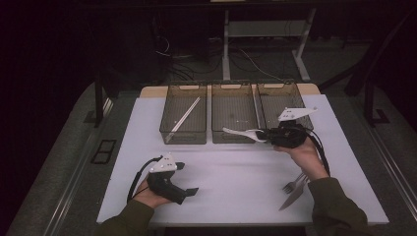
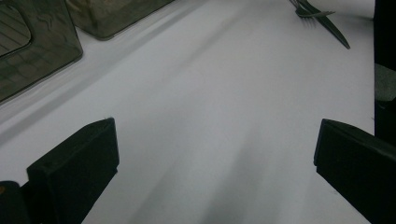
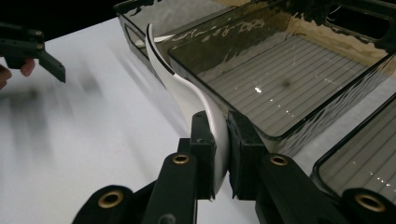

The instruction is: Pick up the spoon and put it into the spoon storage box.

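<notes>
My right gripper (image 1: 264,133) is shut on the handle of a white plastic spoon (image 1: 240,132), held just in front of the middle bin (image 1: 231,138). In the right gripper view the spoon (image 3: 184,91) stands on edge between the pads, curving up and away from the gripper (image 3: 219,149) toward the bin's near wall (image 3: 261,126). My left gripper (image 1: 188,178) rests low over the white table at the front left, open, with nothing between its jaws. In its own view the left gripper (image 2: 215,158) looks across bare tabletop.
Three clear bins stand in a row at the back: the left bin (image 1: 183,137) holds a pale stick (image 1: 187,114), and the right bin (image 1: 275,86) stands behind my right hand. A fork (image 1: 291,185) and a knife (image 1: 293,197) lie at the front right.
</notes>
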Motion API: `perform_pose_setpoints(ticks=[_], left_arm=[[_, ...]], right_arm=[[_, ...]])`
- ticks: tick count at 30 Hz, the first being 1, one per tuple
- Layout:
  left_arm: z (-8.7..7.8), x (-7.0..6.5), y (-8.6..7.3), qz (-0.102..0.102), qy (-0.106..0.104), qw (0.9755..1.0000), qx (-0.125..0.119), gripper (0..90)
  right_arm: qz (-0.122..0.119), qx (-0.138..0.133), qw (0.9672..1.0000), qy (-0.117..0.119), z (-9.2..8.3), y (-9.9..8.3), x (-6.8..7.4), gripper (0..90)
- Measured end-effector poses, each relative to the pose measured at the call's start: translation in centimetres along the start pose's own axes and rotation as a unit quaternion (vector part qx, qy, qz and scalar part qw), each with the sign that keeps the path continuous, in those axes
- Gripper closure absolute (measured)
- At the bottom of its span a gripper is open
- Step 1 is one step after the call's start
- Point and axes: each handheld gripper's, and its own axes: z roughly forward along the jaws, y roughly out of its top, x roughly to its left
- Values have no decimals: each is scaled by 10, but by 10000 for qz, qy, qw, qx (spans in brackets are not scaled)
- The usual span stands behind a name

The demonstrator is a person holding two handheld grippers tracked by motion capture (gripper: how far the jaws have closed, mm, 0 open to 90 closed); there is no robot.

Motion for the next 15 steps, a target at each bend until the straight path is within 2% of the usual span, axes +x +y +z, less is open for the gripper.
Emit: perform_pose_setpoints(ticks=[7, 15], left_arm=[[1, 0, 0, 11, -32, 10000, -18, 0], [0, -1, 0, 25, -47, 10000, -27, 0]], right_arm=[[25, -54, 9999, -118, 5, 12, -5, 812], [77, 22, 9996, -259, 19, 32, -17, 812]])
